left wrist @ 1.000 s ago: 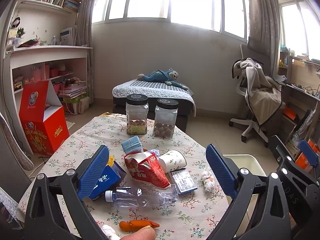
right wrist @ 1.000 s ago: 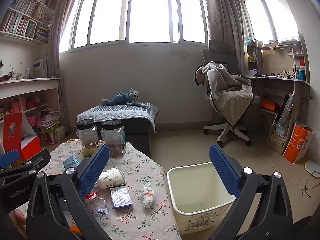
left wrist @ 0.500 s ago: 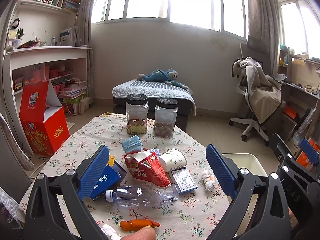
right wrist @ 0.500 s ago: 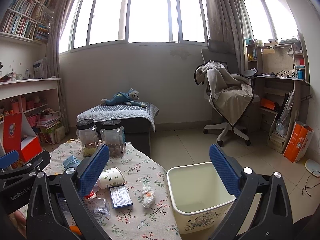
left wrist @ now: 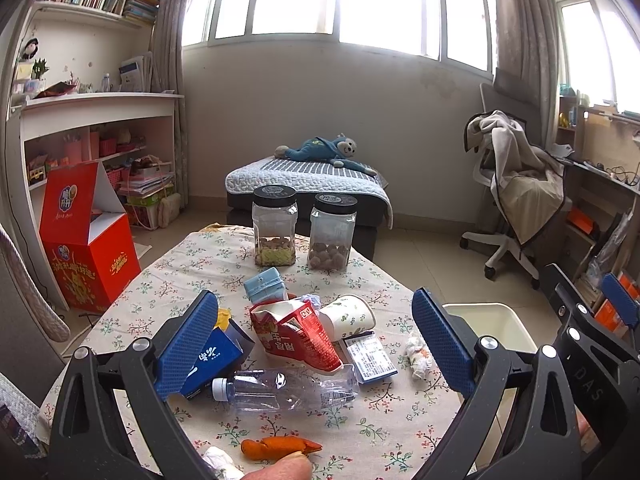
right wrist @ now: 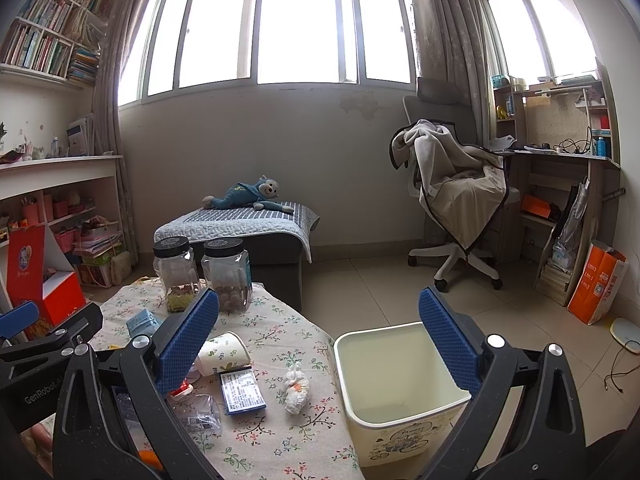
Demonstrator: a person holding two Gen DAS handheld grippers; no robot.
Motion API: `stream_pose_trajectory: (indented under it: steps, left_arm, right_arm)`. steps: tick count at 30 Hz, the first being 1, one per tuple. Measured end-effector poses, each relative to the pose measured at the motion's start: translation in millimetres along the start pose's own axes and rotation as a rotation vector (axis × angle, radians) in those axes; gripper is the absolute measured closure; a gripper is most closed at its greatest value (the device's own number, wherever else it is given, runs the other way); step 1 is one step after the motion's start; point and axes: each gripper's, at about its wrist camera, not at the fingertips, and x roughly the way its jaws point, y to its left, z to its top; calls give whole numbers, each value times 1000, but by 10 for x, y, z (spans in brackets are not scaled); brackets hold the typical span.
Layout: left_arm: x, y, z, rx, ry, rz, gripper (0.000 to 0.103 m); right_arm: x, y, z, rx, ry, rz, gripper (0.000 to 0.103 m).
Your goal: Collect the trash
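Trash lies on the floral table (left wrist: 384,432): a red carton (left wrist: 298,334), a blue box (left wrist: 212,360), a clear plastic bottle (left wrist: 284,390), a paper cup (left wrist: 347,314), a small printed packet (left wrist: 370,356), a crumpled wrapper (left wrist: 416,356), a light-blue carton (left wrist: 264,284) and an orange peel (left wrist: 280,446). My left gripper (left wrist: 316,344) is open and empty above the pile. My right gripper (right wrist: 320,340) is open and empty, above the table edge and the cream bin (right wrist: 400,380). The cup (right wrist: 224,352), packet (right wrist: 242,392) and wrapper (right wrist: 296,388) also show in the right wrist view.
Two lidded jars (left wrist: 276,230) (left wrist: 332,234) stand at the table's far side. The bin stands on the floor right of the table (left wrist: 488,320). A red box (left wrist: 84,240), a low bed (left wrist: 308,180) and an office chair (right wrist: 460,200) stand around.
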Motion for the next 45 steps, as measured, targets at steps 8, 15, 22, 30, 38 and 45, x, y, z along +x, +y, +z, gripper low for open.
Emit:
stream_pose_trajectory:
  steps: [8,15,22,30,38,45]
  left_arm:
    - [121,38,-131,-15,98,70,8]
    - [507,461,-695,-85,448,271,8]
    - [844,722,-1255,-217,760,306,8]
    - [991,777,-1591,-286,898,283,26]
    - [953,828,-1397,-314,875,203,68]
    - [688,1052,-671,-315,680,168,68]
  right_arm:
    - [71,8,-52,-10,65,7,7]
    - [368,48,-256,-52,283,0,7]
    - [579,95,-442,-76,421,13,7]
    - [781,238,-616,-180,536,25,7]
    - [953,644,-543,-319,571,94,7]
    - [1199,1086,-433,-388,663,225,7]
